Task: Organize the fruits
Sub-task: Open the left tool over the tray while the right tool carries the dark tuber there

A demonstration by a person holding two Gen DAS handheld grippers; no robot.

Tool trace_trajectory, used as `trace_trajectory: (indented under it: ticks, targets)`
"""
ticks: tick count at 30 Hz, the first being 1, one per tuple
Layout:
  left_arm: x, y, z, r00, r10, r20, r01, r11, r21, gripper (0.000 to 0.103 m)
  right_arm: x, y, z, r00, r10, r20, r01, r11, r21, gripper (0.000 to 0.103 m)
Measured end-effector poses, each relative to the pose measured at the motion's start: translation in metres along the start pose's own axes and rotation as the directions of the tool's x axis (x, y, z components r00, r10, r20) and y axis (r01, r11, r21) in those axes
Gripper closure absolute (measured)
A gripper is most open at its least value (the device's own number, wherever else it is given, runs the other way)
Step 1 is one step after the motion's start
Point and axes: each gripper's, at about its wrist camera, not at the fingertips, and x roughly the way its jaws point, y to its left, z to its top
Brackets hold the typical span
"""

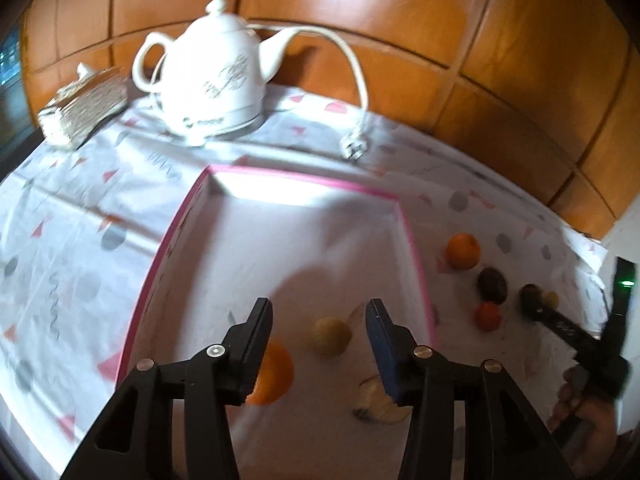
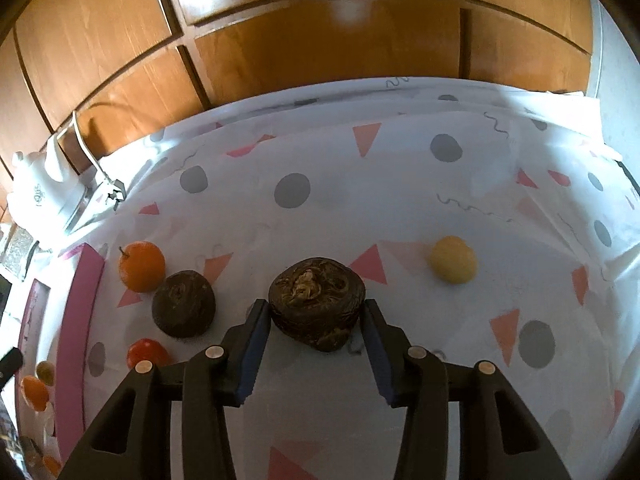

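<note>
A pink-rimmed white box (image 1: 416,256) lies on the patterned cloth. It holds an orange (image 1: 274,376), a pale yellow fruit (image 1: 330,336) and a pale object (image 1: 380,402) partly behind my fingers. My left gripper (image 1: 320,320) is open and empty above the box. My right gripper (image 2: 316,316) is open, with its fingers on either side of a dark brown wrinkled fruit (image 2: 316,304); I cannot tell if they touch it. Beside it lie another dark fruit (image 2: 184,304), an orange (image 2: 142,266), a red fruit (image 2: 146,352) and a yellow fruit (image 2: 454,260).
A white teapot (image 1: 216,76) with a cord and plug (image 1: 354,146) stands at the back, with a tissue box (image 1: 84,106) to its left. Wooden panelling (image 2: 320,40) backs the table. The right gripper and hand (image 1: 576,340) show at right in the left wrist view.
</note>
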Motion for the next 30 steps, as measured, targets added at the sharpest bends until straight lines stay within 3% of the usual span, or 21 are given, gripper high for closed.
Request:
trace_trajectory:
  ticks: [6,12,20,30]
  targets:
    - [-0.016,0.000,-0.012,1.000,0.010,0.029,-0.010,1.000,-0.011,0.053,-0.030,0.008,-0.007,0.998,0.032,0.050,-0.031,0.999,-0.024,0.056]
    - [-0.037,-0.001,-0.016,0.996,0.025,0.084,-0.025,1.000,0.004,0.053,-0.058,0.044,-0.013,0.987,0.142,0.081,-0.131,0.982,-0.134,0.056]
    - [-0.062,0.011,-0.025,0.990,0.047,0.131,-0.046,0.999,-0.008,0.051,-0.068,0.124,-0.035,0.938,0.345,-0.035,-0.338,0.887,-0.314,0.056]
    - [-0.071,0.035,-0.038,0.989,0.066,0.134,-0.058,0.996,-0.064,0.050,-0.061,0.180,-0.047,0.900,0.409,-0.153,-0.436,0.835,-0.336,0.056]
